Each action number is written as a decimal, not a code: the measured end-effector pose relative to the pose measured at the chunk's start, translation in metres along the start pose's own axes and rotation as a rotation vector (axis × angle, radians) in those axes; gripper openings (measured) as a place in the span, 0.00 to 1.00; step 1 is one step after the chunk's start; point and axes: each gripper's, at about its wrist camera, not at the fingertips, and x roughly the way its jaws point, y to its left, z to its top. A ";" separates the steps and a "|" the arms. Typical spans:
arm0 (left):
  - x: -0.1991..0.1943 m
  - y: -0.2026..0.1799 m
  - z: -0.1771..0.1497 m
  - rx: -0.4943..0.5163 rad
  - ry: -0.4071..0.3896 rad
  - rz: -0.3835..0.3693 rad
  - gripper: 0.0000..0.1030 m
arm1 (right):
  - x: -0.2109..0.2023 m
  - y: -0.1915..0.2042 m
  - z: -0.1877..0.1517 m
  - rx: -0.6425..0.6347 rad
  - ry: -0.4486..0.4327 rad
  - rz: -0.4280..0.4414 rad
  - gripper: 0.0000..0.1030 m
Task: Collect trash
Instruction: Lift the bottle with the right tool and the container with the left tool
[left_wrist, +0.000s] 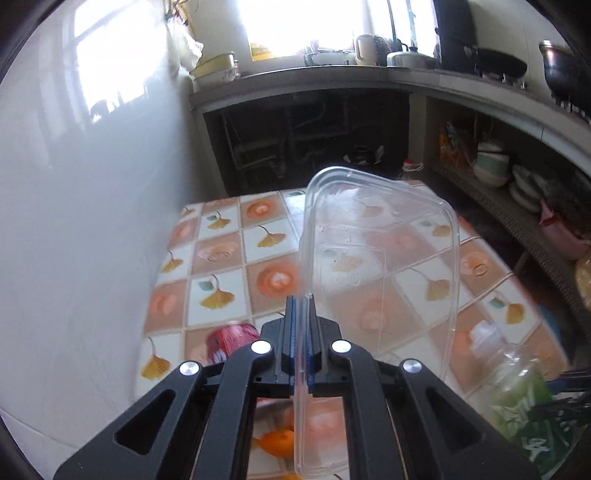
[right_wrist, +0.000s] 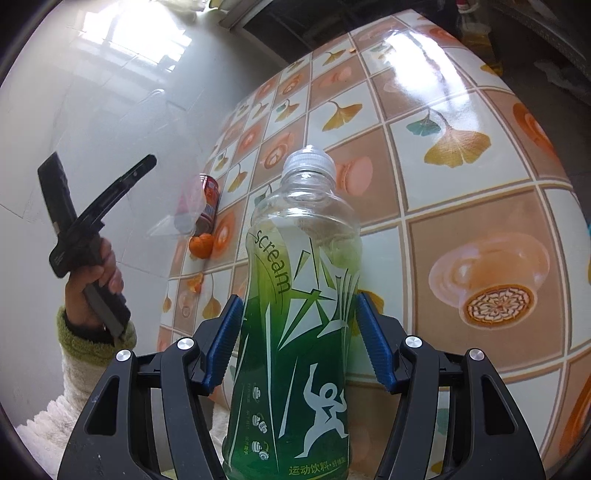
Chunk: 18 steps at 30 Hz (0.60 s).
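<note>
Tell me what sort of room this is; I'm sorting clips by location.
Most likely a home kitchen. A counter under a bright window carries a kettle and a wok, stacked bowls sit on a shelf below, and a patterned tablecloth covers the table in front.

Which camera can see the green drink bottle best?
The right wrist view: the green drink bottle fills the middle, sharp from cap to label, between the right gripper fingers. The left wrist view shows only a blurry bottle at its lower right edge.
</note>
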 end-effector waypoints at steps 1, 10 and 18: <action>-0.003 -0.001 -0.005 -0.033 0.006 -0.035 0.04 | -0.002 -0.002 0.000 0.008 -0.005 -0.004 0.57; -0.021 -0.022 -0.062 -0.209 0.058 -0.231 0.04 | -0.025 -0.008 -0.009 0.040 -0.053 -0.085 0.57; -0.015 -0.025 -0.105 -0.292 0.132 -0.283 0.04 | -0.023 -0.007 -0.010 0.047 -0.034 -0.110 0.58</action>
